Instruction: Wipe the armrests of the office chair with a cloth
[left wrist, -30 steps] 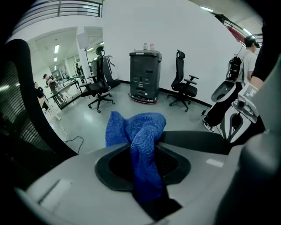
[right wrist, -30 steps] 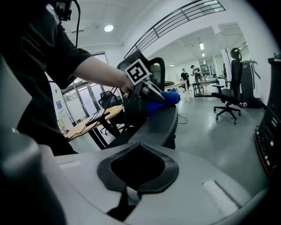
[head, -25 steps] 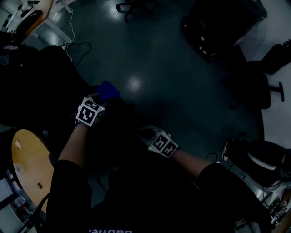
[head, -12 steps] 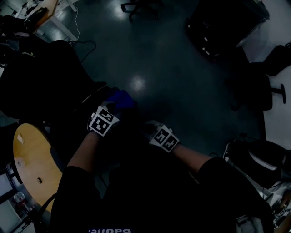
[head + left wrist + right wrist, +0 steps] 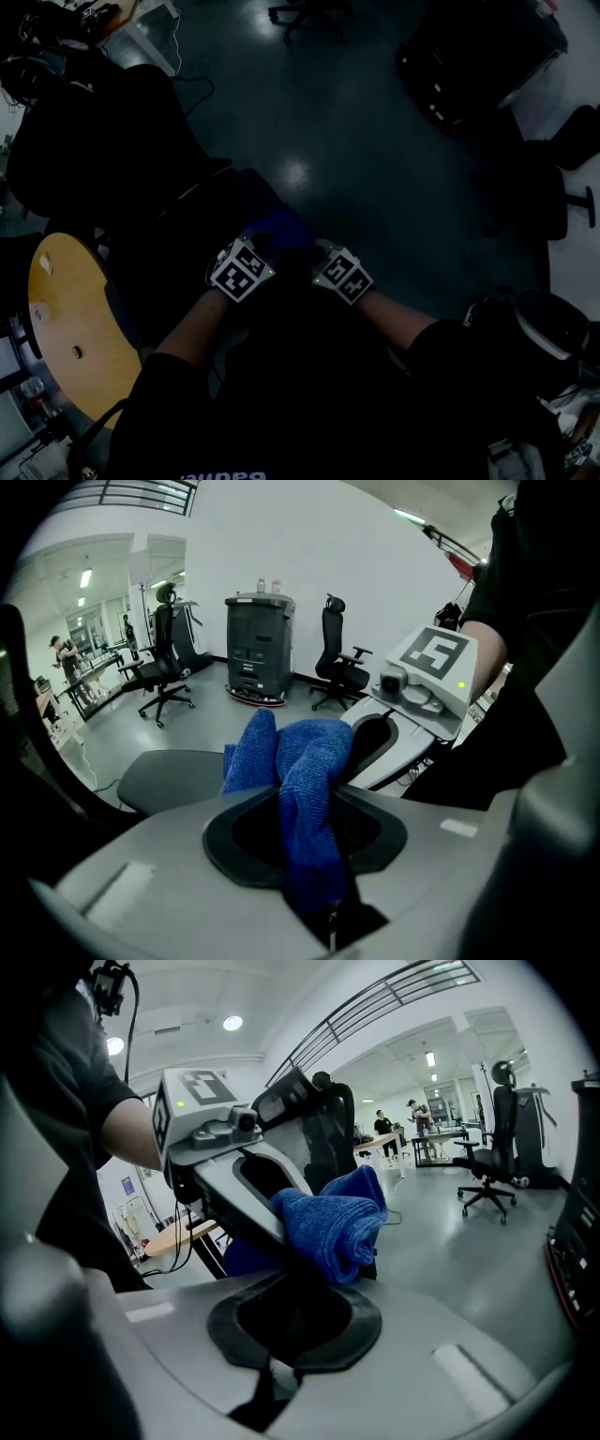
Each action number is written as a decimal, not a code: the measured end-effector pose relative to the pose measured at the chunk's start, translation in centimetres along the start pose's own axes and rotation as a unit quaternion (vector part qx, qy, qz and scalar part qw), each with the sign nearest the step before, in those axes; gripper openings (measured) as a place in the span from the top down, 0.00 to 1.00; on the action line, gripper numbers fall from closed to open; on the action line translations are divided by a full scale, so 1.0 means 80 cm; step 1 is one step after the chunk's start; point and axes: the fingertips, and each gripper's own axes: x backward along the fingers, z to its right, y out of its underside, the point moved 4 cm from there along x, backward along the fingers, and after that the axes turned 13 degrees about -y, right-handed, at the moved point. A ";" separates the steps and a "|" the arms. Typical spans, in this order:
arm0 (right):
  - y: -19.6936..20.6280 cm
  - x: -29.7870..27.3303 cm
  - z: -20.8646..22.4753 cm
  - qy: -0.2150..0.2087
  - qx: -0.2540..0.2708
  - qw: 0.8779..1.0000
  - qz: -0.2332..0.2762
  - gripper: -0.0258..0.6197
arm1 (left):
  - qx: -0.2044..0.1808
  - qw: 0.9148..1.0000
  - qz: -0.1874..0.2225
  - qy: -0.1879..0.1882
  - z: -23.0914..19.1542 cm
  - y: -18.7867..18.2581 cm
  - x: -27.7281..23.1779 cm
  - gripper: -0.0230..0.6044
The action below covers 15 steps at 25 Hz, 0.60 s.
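**Blue cloth pinched in the left tongs, right tongs alongside**

The cloth [image 5: 302,766] is a bright blue, nubbly microfibre rag, bunched into thick folds. One fold stands up like a peak and another rolls over beside it. There is one cloth only. Its lower end runs down into the left tongs [image 5: 270,242], which are clamped on it. The rest of it bulges out past their tips.

There are two tongs, one in each of the person's hands, each with a marker cube on top. In the head view they sit close side by side in front of the person, with the cloth showing between and just ahead of them. The right tongs [image 5: 316,251] are pressed together with nothing between them. In their own view the bundled cloth hangs just beyond their tips, at the end of the left tongs.

In the head view a black office chair [image 5: 98,141] stands to the person's left, near a round wooden counter [image 5: 66,319]. In the left gripper view two more office chairs stand farther off, one [image 5: 159,666] in the open floor, one [image 5: 337,663] beside a dark cabinet [image 5: 258,644].
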 end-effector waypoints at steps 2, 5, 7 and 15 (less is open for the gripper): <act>0.000 -0.002 0.000 0.003 0.001 1.000 0.000 0.95 | 0.011 1.000 0.004 0.000 0.011 0.003 0.002 0.75; 0.001 -0.006 -0.003 0.012 0.002 1.000 -0.001 0.95 | 0.035 0.999 0.012 -0.008 0.012 0.007 0.007 0.75; 0.000 -0.006 -0.004 0.020 0.003 1.000 0.000 0.95 | 0.051 0.998 0.023 -0.020 0.009 0.007 0.013 0.75; -0.011 0.009 -0.031 0.055 0.012 0.998 0.023 0.95 | 0.105 0.986 0.106 -0.076 0.008 0.022 0.105 0.75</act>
